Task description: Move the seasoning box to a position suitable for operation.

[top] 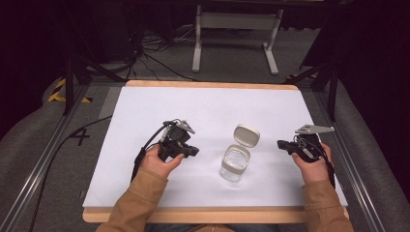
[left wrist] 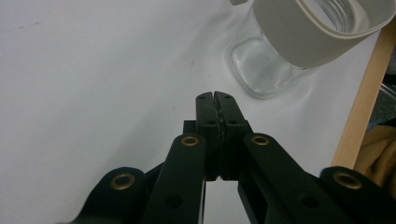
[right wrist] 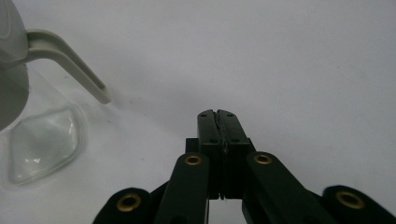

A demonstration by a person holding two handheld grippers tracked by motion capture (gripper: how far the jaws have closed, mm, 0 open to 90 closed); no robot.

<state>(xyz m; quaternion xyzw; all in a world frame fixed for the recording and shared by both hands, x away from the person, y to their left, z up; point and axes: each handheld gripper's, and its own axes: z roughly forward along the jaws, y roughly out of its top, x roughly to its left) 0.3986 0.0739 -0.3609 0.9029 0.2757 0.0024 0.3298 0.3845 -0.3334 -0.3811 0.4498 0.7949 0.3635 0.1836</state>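
glass jar (left wrist: 280, 65) top cut off by frame edge, its lid (right wrist: 11, 32) cropped

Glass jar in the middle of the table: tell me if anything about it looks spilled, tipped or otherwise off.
Nothing stands out. The glass jar stands upright on the white table, looks empty, and no spill shows around it. Its hinged lid is flipped open behind the mouth. Both the left gripper and the right gripper sit apart from it, jaws shut.

From above I read one mark: a dark figure 4 (top: 80, 137) on the grey floor (top: 58, 159) left of my table (top: 145, 101). I find no lettering, label or brand anywhere else.
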